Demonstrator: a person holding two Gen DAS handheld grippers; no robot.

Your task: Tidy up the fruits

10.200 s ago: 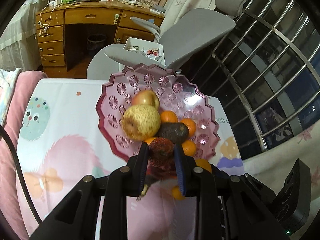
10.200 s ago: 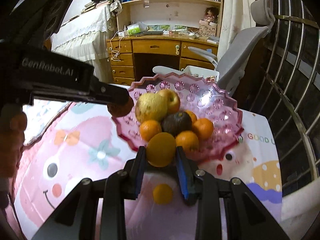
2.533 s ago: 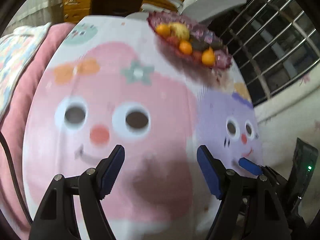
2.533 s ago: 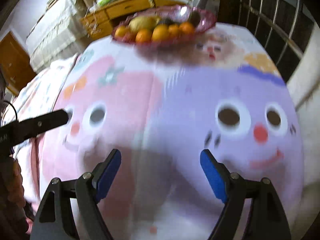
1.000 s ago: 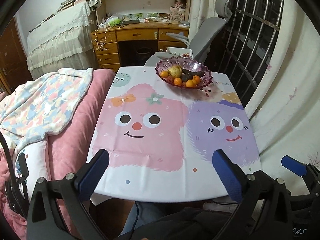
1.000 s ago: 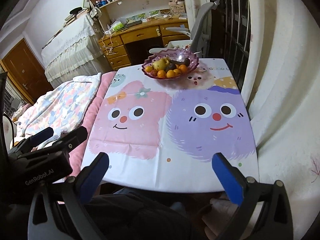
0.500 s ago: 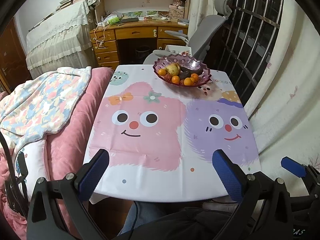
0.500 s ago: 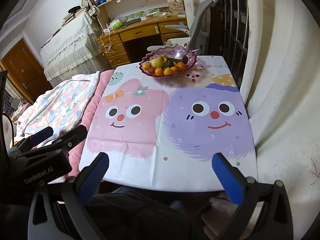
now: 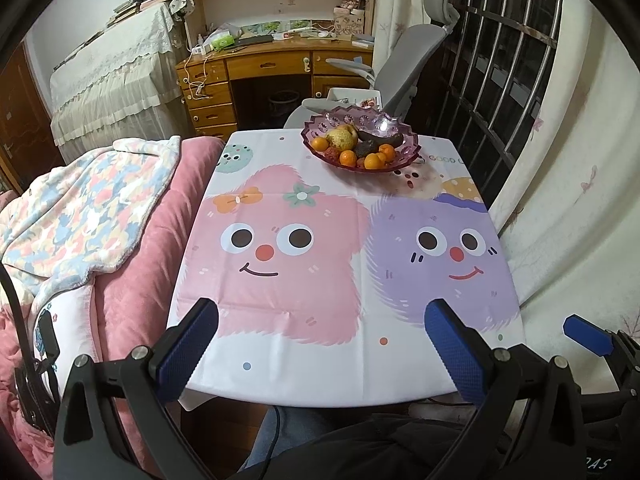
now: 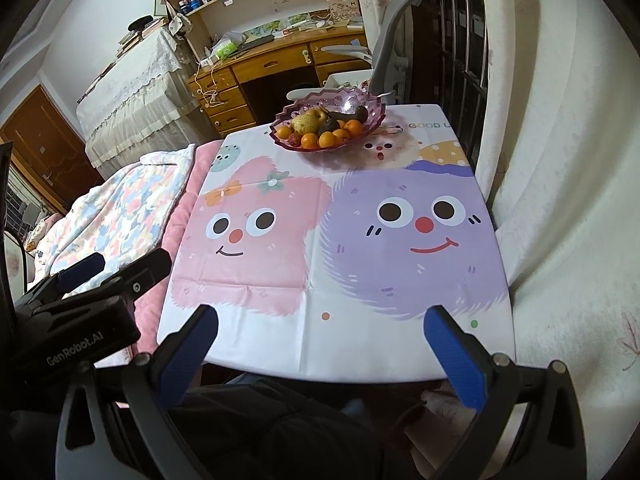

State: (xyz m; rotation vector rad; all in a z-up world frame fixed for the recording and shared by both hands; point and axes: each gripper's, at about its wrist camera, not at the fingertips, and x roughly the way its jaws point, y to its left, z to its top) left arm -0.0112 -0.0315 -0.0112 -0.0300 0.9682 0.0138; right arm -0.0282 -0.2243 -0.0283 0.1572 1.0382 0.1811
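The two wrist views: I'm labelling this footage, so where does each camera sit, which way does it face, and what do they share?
Left wrist: on the left gripper, at the table's near edge, facing across the cartoon tablecloth to the fruit bowl; its open blue-padded fingers and the right gripper's tip show.
Right wrist: on the right gripper, further right, facing the same way; its open fingers and the left gripper show.
Shared: tablecloth, fruit bowl, desk, grey chair.
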